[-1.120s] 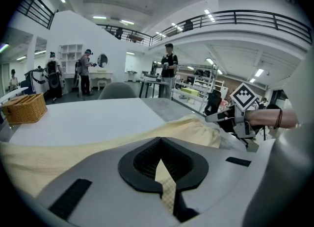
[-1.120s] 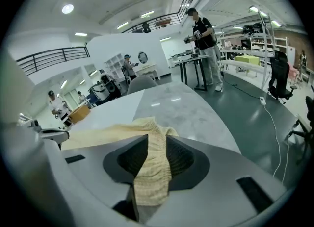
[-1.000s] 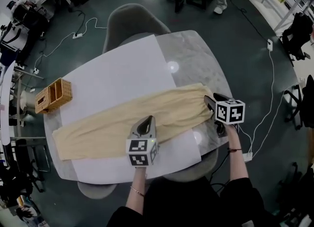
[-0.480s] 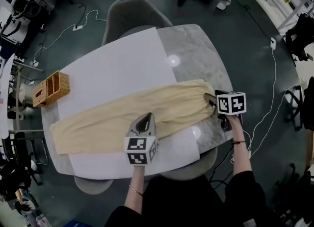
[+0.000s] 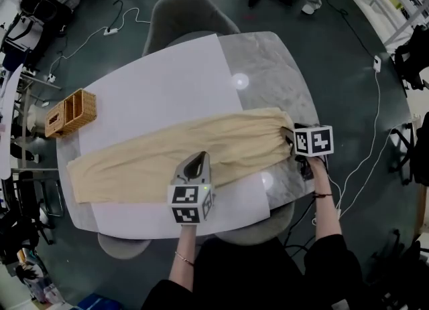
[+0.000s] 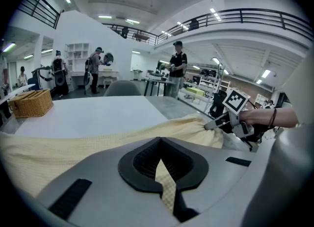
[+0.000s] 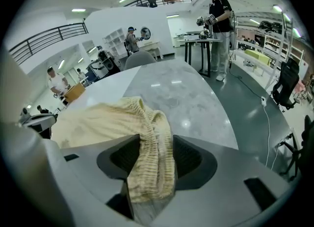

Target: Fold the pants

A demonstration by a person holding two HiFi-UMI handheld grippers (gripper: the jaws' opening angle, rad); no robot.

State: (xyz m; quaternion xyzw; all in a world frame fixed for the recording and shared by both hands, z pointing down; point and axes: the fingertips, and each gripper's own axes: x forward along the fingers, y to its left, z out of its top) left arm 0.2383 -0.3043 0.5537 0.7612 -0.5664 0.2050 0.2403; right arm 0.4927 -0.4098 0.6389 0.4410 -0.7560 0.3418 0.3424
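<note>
Right claw (image 7: pixel 152 152) has just opened wide, waistband (image 7: pixel 147 123) loose between its jaws at 3 o'clock; left claw (image 6: pixel 159 169) pinches the pants (image 5: pixel 167 158) at 6 o'clock. Limp, light cloth across my worktop (image 5: pixel 268 67): I'd grip the waistband.

Person wears a black top (image 5: pixel 268 278), a thin bracelet (image 5: pixel 181 257) and a dark wristband (image 5: pixel 322 195). The left gripper (image 5: pixel 197 160) and right gripper (image 5: pixel 288 134) are grey with black pads (image 6: pixel 142 164), each carrying a white cube (image 5: pixel 190 203) of black square markers.

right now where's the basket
In the head view the basket sits on the table at its left edge, beside the white sheet, above the leg end of the pants.
</note>
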